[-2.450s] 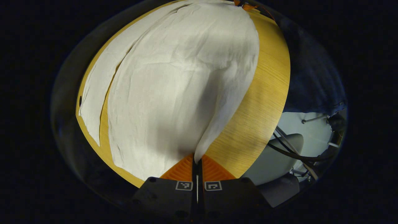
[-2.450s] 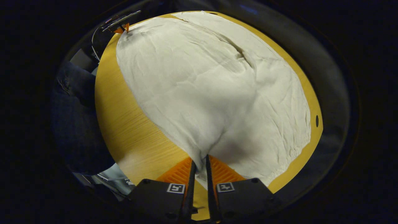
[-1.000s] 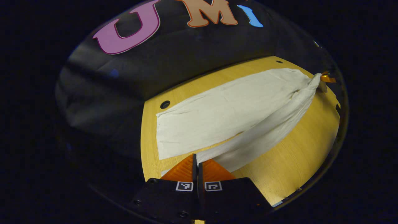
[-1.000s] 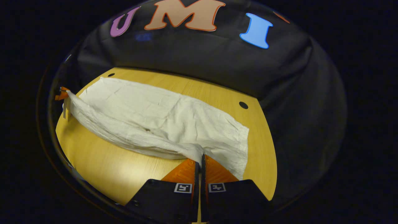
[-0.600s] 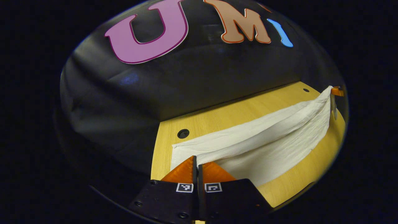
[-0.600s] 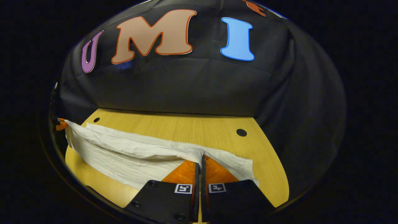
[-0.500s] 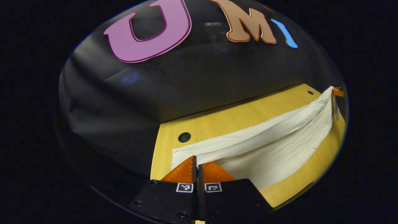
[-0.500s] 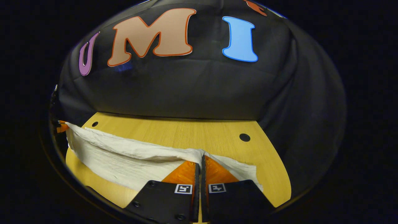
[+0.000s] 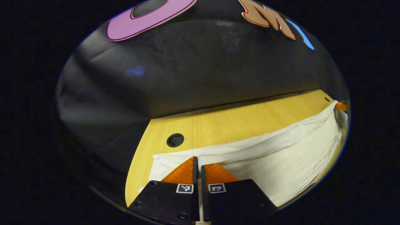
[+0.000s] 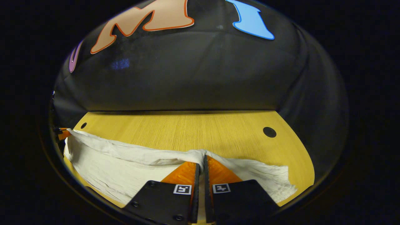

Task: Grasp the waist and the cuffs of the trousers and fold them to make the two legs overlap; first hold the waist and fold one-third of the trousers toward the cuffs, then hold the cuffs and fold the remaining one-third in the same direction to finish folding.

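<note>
Both tools are pinched closed on the cloth: the left gripper (image 9: 197,162) has a lifted edge of the pale trousers (image 9: 281,162) nipped between its fingers, and the right gripper (image 10: 201,161) grips the same long edge farther along, so the fabric runs taut between them and hangs in a sheet toward the near side of the wooden table (image 10: 193,131). This looks like the lengthwise fold that lays one leg over the other. To do it well, I would carry both ends at equal height and pace toward the far side, keep the edge stretched so no slack bunches in the middle, then lower it level so hem meets hem before letting go. Which end is waist and which is cuffs is hard to tell from this low angle. The far table strip is bare apart from round cable holes (image 9: 175,140), and the booth's black cloth wall (image 10: 200,78) rises just behind the far edge, the only limit on the reach.
</note>
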{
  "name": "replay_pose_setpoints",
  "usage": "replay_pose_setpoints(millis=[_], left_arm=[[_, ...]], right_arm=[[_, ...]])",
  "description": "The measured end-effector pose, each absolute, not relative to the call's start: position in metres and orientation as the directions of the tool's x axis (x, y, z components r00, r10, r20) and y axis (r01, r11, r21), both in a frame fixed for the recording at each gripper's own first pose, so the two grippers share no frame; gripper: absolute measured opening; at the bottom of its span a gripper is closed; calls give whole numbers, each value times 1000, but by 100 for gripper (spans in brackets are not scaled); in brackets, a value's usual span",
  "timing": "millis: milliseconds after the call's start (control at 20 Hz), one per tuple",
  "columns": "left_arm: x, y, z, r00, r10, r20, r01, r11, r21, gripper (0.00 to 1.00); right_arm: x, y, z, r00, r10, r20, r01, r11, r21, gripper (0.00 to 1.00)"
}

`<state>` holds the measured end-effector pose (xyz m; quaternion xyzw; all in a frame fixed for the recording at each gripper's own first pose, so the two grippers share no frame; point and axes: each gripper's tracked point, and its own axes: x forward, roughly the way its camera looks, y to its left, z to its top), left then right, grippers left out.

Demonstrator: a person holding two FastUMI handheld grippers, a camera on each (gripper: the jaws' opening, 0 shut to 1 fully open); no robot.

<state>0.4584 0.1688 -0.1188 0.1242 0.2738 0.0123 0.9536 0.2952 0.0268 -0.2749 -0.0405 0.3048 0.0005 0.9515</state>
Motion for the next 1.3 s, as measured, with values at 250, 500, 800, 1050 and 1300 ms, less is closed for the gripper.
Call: replay_pose_setpoints(millis=[250, 500, 800, 1050, 1300], left_arm=[[461, 139, -103, 885, 42, -465, 40, 985, 166, 97], [445, 111, -58, 914, 1, -405, 60, 989, 138, 98], [402, 102, -11, 945, 26, -326, 16, 992, 127, 97], [345, 101, 1, 941, 92, -327, -64, 993, 94, 97], [298, 89, 3, 936, 161, -314, -150, 987, 59, 97]], right_arm=[[297, 32, -270, 819, 14, -574, -42, 998, -36, 96], [277, 10, -226, 851, 12, -524, -43, 998, -48, 96], [226, -73, -181, 862, -74, -501, 9, 991, -130, 96], [180, -150, -185, 838, -159, -521, 98, 985, -142, 94], [154, -201, -227, 777, -195, -598, 154, 981, -121, 96]])
